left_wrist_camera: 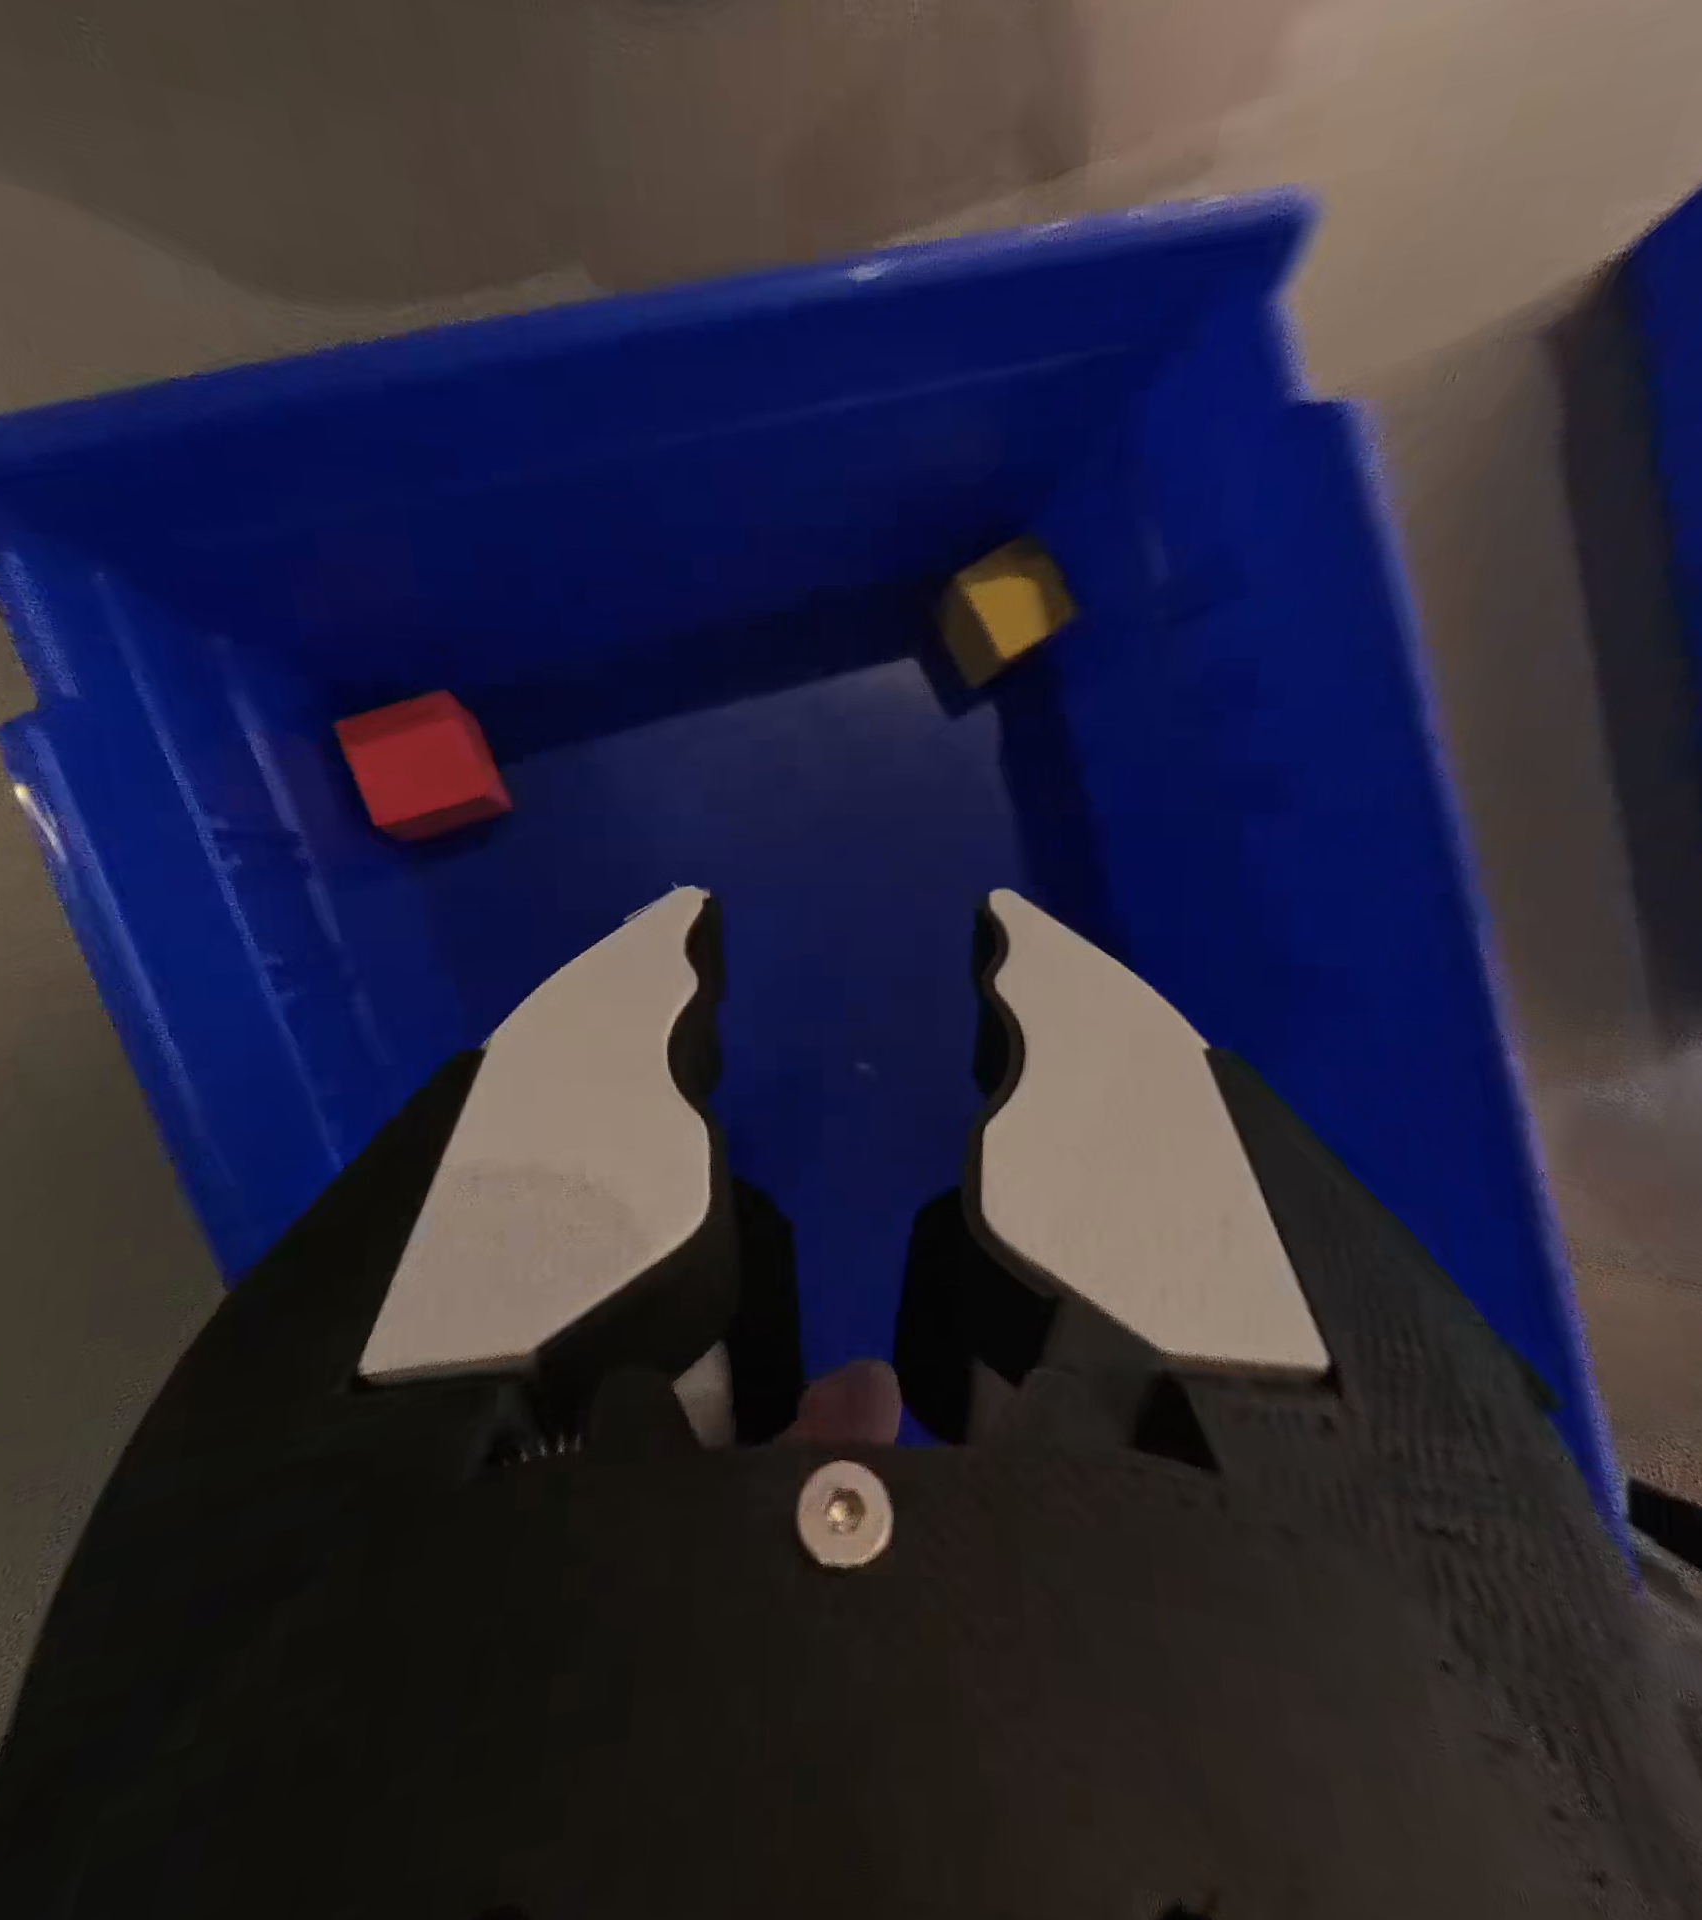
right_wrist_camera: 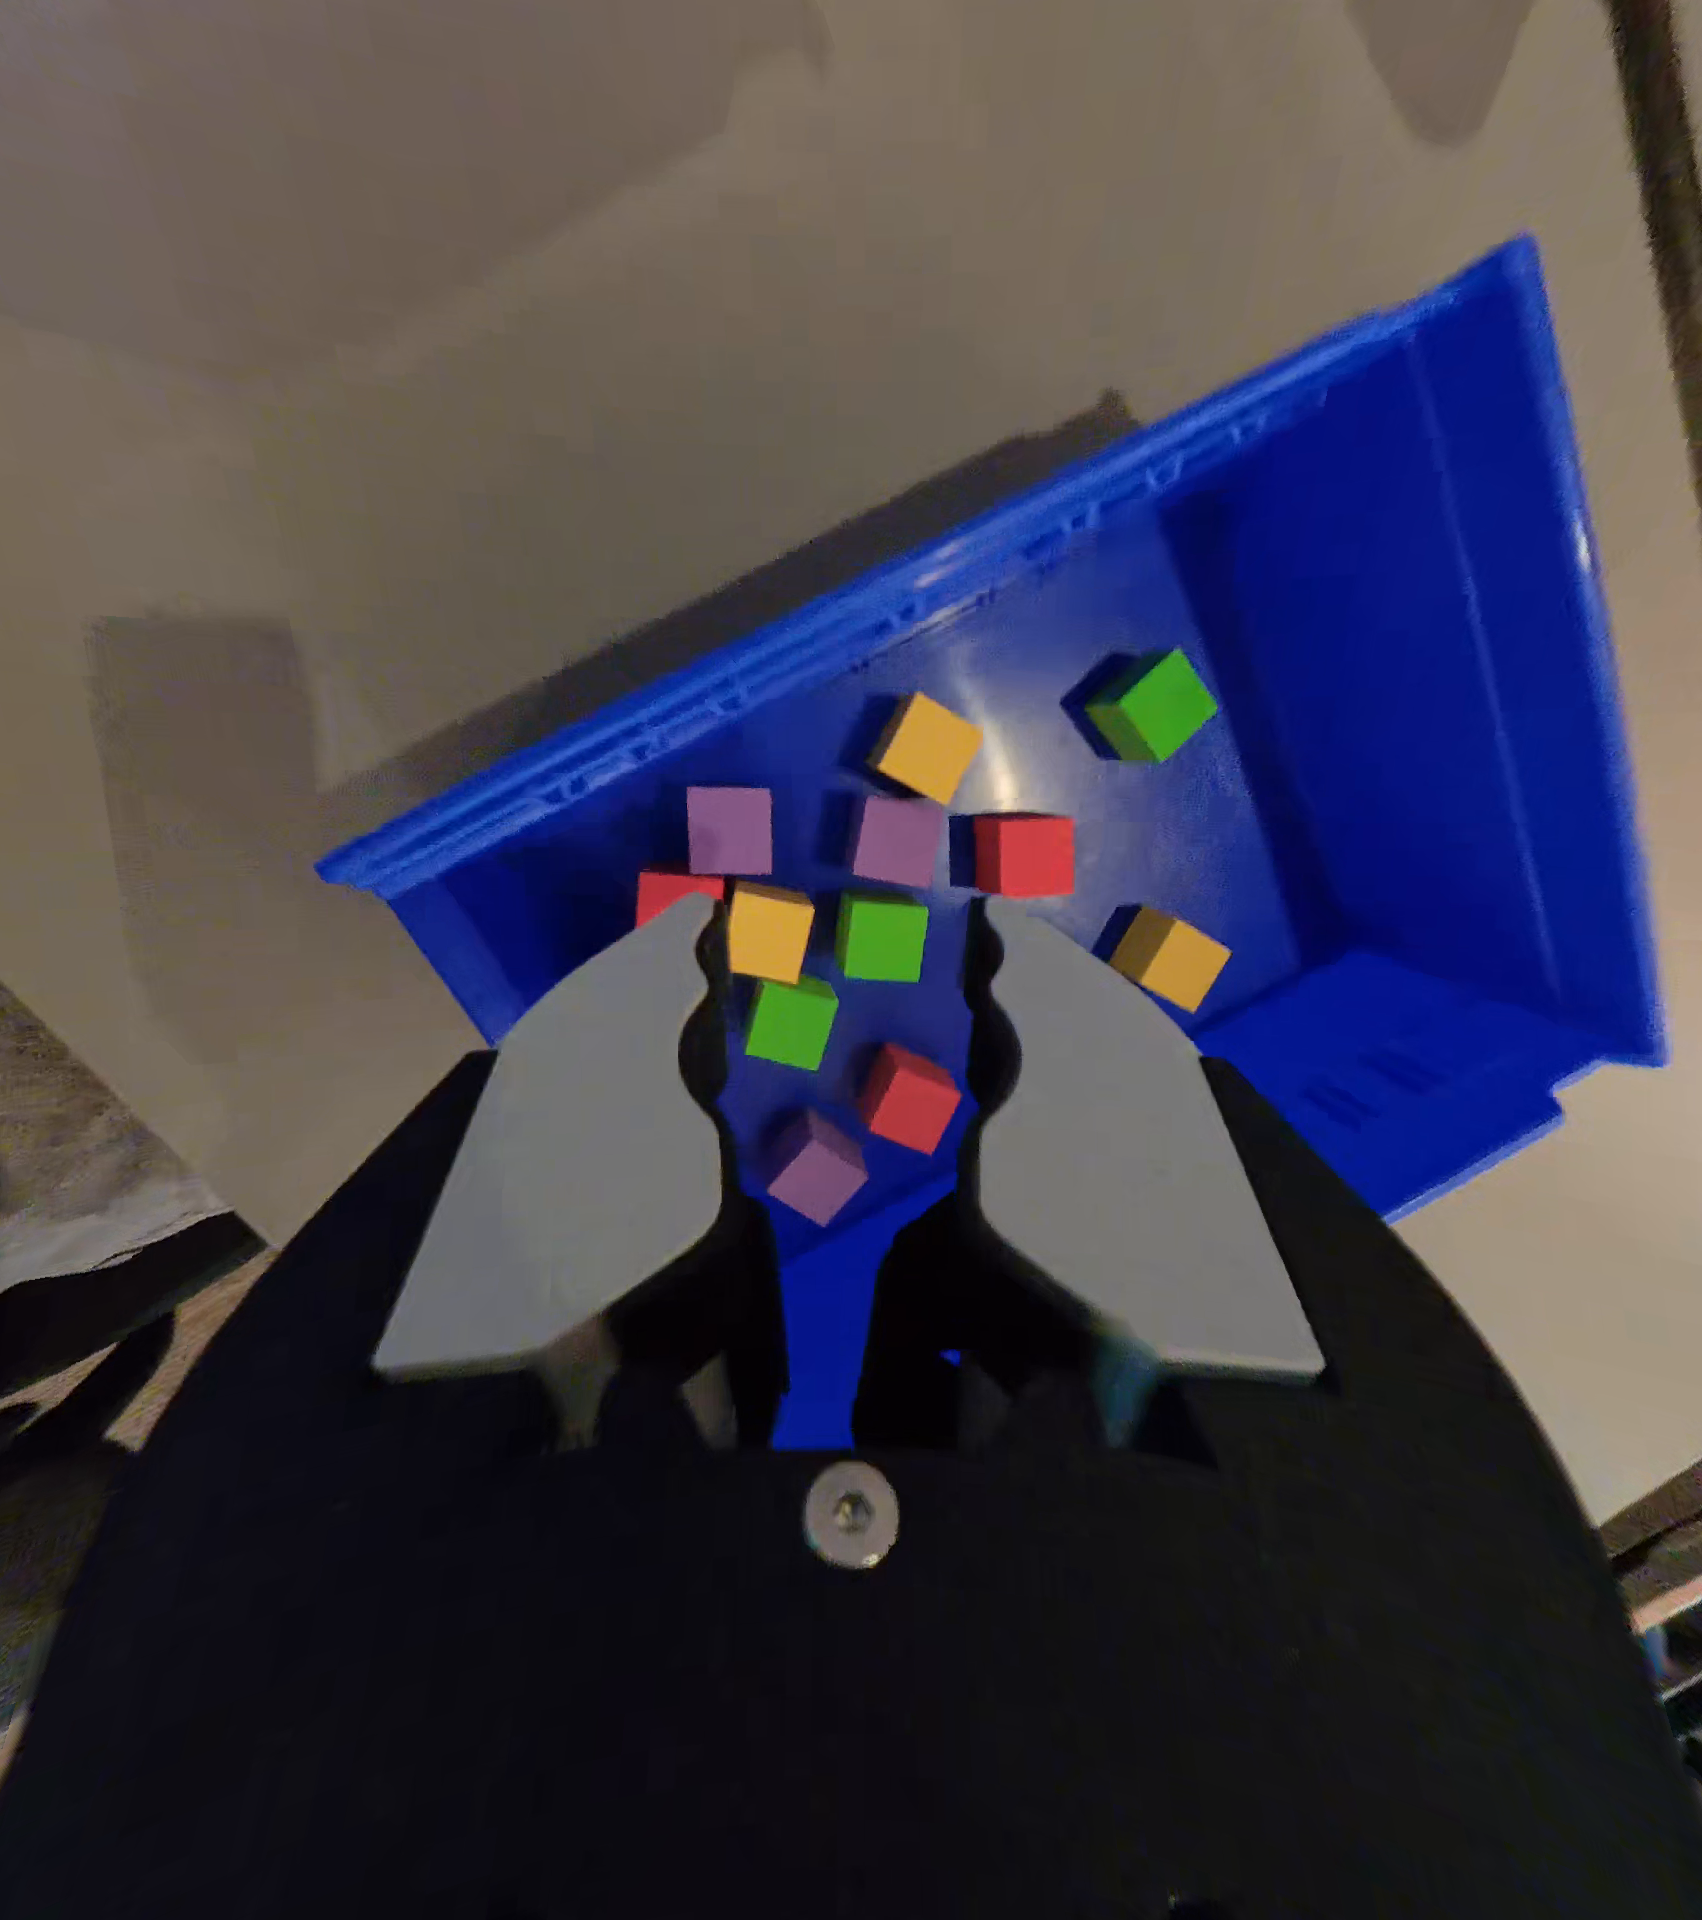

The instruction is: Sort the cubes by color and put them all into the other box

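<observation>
Hovering over a blue bin (left_wrist_camera: 618,499), your left gripper (left_wrist_camera: 845,904) has its jaws spread wide and grips nothing. Two cubes lie at the bin's far end: one red cube (left_wrist_camera: 421,764) on the left, one yellow cube (left_wrist_camera: 1003,608) on the right. Your right gripper (right_wrist_camera: 842,909) hangs wide apart and empty-handed over a second blue bin (right_wrist_camera: 1449,623) holding twelve cubes: three green, three yellow, three purple, three red, most clustered between the fingers.
</observation>
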Demonstrator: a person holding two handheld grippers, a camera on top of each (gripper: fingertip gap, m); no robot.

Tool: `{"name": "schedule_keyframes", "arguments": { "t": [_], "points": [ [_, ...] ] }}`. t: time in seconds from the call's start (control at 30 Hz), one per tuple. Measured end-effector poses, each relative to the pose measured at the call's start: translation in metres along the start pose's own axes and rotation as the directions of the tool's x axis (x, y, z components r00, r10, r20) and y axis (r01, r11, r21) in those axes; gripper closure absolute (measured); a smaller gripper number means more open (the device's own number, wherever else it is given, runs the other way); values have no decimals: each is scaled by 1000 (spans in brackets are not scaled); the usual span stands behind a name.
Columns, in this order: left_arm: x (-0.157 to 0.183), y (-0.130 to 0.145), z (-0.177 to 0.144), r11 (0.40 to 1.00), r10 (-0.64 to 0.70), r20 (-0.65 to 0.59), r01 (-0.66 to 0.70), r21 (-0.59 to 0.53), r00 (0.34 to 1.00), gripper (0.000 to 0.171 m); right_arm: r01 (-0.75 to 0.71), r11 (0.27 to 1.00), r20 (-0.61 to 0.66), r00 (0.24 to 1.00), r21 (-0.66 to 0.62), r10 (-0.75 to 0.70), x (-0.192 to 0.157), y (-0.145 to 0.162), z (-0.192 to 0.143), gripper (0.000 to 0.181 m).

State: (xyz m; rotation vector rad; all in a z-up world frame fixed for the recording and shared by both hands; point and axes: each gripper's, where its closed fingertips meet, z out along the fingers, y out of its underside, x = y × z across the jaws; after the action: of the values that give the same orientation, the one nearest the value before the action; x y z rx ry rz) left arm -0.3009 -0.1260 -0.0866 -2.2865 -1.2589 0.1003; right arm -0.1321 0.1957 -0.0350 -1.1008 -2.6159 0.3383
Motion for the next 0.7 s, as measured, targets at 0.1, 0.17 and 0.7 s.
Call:
{"name": "schedule_keyframes", "arguments": {
  "t": [0.1,0.17,0.7],
  "points": [
    [-20,-5,19,992,-80,62,86,-96,995,117,45,998,1,999,33,-45,-14,-7,1,136],
    [-28,-9,23,975,-123,94,138,-174,988,108,76,996,-1,997,54,-76,-20,-10,4,135],
    [-57,-8,40,887,-172,292,277,-369,941,92,99,962,62,991,254,-118,-36,-12,18,138]
  ]
}}
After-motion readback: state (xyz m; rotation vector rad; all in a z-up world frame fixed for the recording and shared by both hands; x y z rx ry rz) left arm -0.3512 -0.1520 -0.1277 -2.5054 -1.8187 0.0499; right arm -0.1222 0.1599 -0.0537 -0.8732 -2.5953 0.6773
